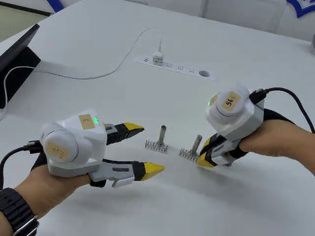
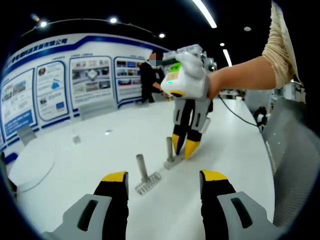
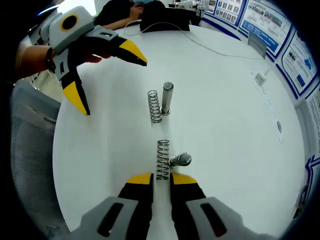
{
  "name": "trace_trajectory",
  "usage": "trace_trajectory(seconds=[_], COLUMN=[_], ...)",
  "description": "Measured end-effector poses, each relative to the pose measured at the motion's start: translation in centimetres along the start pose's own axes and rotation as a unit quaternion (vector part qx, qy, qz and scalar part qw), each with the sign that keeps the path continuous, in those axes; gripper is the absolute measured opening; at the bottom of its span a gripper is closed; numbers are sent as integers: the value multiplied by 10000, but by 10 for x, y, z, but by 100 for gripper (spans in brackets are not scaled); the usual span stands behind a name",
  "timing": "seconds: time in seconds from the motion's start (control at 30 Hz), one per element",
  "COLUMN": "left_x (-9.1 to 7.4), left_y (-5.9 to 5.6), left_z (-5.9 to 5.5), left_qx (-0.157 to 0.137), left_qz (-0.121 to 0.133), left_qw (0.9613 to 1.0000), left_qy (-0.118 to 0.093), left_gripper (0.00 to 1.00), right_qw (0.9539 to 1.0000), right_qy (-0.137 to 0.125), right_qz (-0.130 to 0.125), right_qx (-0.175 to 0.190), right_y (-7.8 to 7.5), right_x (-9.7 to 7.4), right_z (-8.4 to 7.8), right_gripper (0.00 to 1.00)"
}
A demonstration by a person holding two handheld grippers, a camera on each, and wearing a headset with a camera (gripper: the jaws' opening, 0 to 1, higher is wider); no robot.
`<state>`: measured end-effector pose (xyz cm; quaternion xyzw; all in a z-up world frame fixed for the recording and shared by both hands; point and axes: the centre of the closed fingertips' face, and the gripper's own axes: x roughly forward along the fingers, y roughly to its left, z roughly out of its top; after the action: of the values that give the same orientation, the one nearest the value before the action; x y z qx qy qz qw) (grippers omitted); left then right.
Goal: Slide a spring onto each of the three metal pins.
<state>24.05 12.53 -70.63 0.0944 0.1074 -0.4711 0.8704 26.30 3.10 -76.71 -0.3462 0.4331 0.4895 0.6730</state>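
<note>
Two metal pins stand upright on the white table, one on the left [image 1: 161, 133] [image 2: 142, 167] [image 3: 167, 97] and one on the right [image 1: 197, 143] [image 2: 170, 148] [image 3: 180, 160]. A spring lies flat beside each: the left spring [image 1: 156, 146] [image 2: 148, 183] [image 3: 155, 106] and the right spring [image 1: 188, 154] [image 2: 172, 162] [image 3: 162, 159]. My right gripper [image 1: 204, 160] [image 3: 161, 179] [image 2: 184, 148] points down, its jaws narrowed onto the near end of the right spring. My left gripper [image 1: 143, 149] [image 2: 165, 179] [image 3: 107, 77] is open, held short of the left pin.
A white power strip [image 1: 172, 65] with a plug and cable lies at the back of the table [image 1: 98, 44]. A dark monitor [image 1: 15, 56] stands at the left edge. A person [image 2: 150, 75] stands in the background by wall posters.
</note>
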Motion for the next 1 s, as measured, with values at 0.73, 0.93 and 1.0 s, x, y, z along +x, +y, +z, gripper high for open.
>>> trace_trajectory(seconds=[0.73, 0.93, 1.0], left_x=[-4, 1, 4], left_y=[-6, -16, -20], left_z=[-3, -4, -4], left_qx=[2, 22, 40], left_qz=[-37, -193, -263], left_qw=[10000, 9998, 9996], left_qy=[32, 49, 48], left_gripper=[56, 54, 53], right_qw=[10000, 9998, 9996], right_qy=[5, -14, -37], right_qz=[95, 164, 200], right_qx=[15, -145, -199], right_y=[8, 18, 22], right_x=[-3, -14, -16], right_z=[-1, 5, 7], right_gripper=[12, 11, 11])
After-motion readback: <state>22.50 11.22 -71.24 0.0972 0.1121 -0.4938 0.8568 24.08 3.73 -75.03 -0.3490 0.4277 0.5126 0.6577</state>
